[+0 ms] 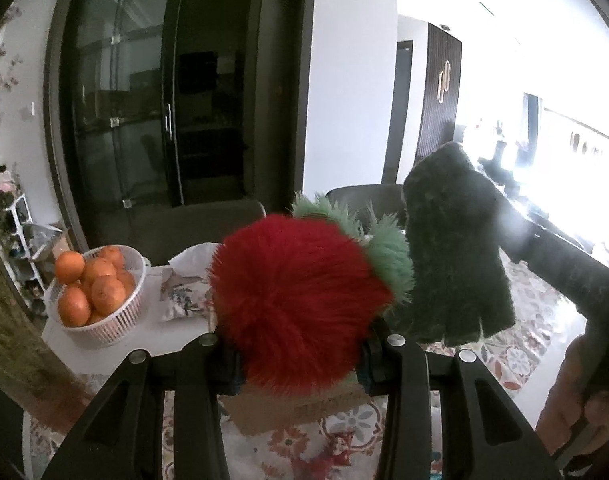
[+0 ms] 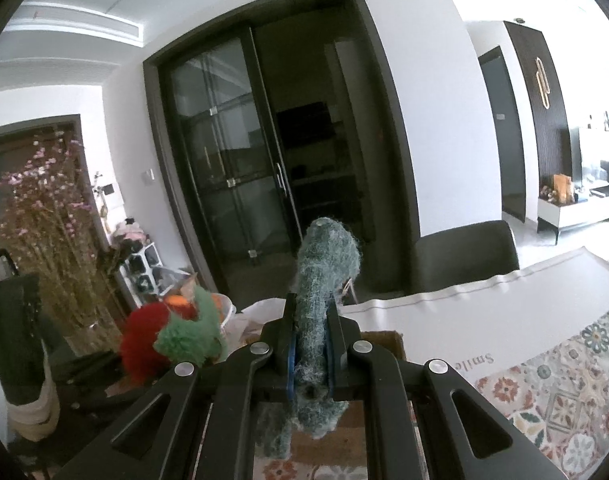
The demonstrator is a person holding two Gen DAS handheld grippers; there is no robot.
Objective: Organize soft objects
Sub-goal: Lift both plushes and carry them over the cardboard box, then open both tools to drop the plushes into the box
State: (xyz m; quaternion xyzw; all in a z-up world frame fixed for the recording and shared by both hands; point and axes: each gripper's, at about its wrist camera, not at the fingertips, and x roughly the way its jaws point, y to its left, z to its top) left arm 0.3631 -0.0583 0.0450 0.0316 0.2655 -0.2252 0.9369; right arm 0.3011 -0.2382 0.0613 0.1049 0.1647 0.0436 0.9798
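Note:
A fluffy red pompom (image 1: 292, 300) with green fur tufts (image 1: 388, 256) fills the middle of the left wrist view, and my left gripper (image 1: 296, 356) is shut on it, held above the table. The same red and green toy (image 2: 164, 336) shows at lower left in the right wrist view. A dark green knitted glove (image 2: 324, 280) stands up between the pads of my right gripper (image 2: 310, 360), which is shut on it. In the left wrist view that glove (image 1: 456, 248) hangs at right from the right gripper's dark body, with a hand (image 1: 572, 396) behind it.
A cardboard box (image 1: 296, 408) lies under the left gripper on a floral tablecloth (image 2: 544, 392). A white basket (image 1: 116, 320) of oranges and a floral pouch (image 1: 184, 292) stand at the far left. Dark chairs (image 2: 464, 256) line the table's far edge; dried flowers (image 2: 52, 240) rise at left.

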